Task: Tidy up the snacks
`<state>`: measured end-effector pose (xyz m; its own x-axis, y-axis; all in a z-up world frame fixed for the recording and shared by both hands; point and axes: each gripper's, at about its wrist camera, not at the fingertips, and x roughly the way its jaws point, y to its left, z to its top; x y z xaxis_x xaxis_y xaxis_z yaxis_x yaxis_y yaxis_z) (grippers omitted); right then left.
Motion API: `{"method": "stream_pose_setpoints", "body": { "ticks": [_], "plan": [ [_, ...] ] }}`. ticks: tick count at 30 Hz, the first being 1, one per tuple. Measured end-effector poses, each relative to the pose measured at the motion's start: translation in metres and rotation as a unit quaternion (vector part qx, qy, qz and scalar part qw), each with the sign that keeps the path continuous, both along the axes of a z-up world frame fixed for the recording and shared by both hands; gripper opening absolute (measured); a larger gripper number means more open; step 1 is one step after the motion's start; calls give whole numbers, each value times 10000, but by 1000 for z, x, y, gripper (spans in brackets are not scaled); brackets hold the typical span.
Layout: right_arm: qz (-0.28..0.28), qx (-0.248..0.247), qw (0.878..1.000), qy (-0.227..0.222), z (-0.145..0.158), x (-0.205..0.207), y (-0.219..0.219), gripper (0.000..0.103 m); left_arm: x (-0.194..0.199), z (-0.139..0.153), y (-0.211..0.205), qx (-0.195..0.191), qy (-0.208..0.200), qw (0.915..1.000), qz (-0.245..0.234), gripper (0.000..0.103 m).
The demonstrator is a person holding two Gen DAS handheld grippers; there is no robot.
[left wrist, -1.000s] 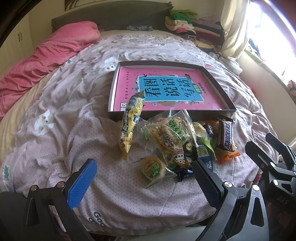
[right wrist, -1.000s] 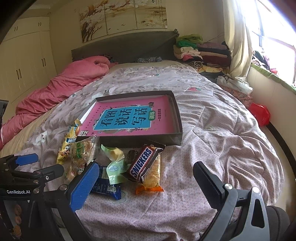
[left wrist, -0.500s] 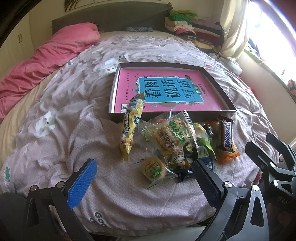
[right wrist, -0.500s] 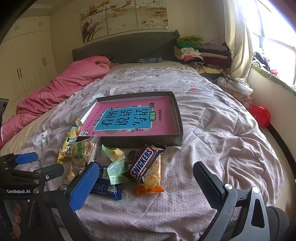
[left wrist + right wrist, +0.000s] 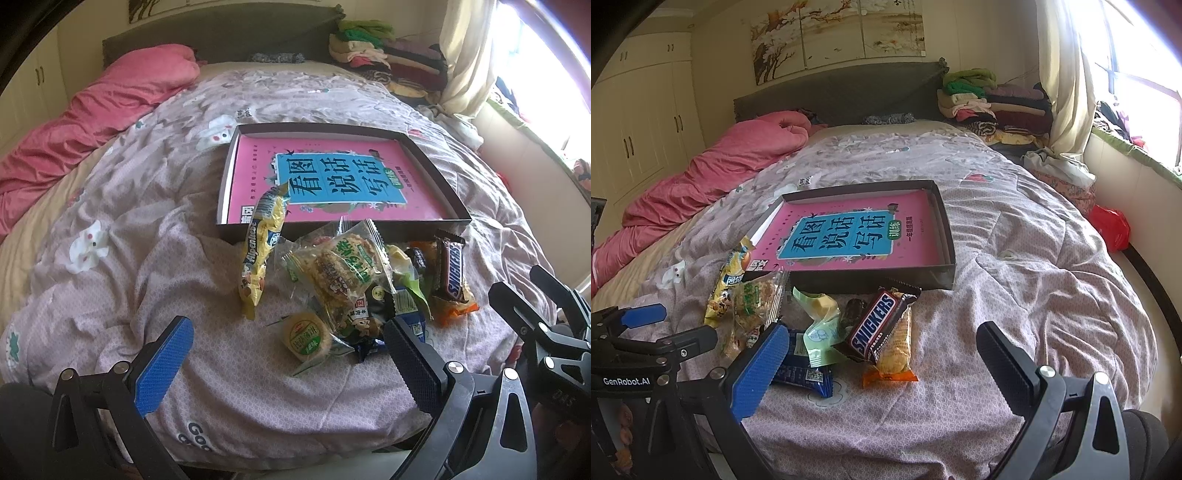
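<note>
Wrapped snacks (image 5: 354, 284) heaped before tray (image 5: 436, 177)

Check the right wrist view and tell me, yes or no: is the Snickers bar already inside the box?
No. The Snickers bar lies on the bedspread in front of the box, resting on an orange-ended snack packet.

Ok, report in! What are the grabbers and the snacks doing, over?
Left gripper open, empty. Right gripper open, empty. Snack pile loose on the quilt, outside the box. Nothing blocking.
</note>
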<state>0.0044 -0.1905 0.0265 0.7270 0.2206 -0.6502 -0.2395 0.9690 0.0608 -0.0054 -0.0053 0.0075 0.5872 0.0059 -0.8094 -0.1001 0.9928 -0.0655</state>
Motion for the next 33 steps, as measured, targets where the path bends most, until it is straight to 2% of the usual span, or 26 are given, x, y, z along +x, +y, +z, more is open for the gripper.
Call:
{"method": "stream_pose_setpoints", "body": {
  "ticks": [12,18,27,33],
  "plan": [
    [-15,59,9999,129,-6,5,-2,102,7,-9,17,-230,117,9995,191,103],
    [-37,125,9995,280,-12,11,-5,102,13,-9,35,-324,40,9987,398,103],
    [6,180,9985,524,-21,21,-4,102,30,-16,56,-429,72,9980,451,103],
    [-54,159,9982,583,-25,31,-3,95,41,-24,63,-368,109,9982,460,103]
  ]
}}
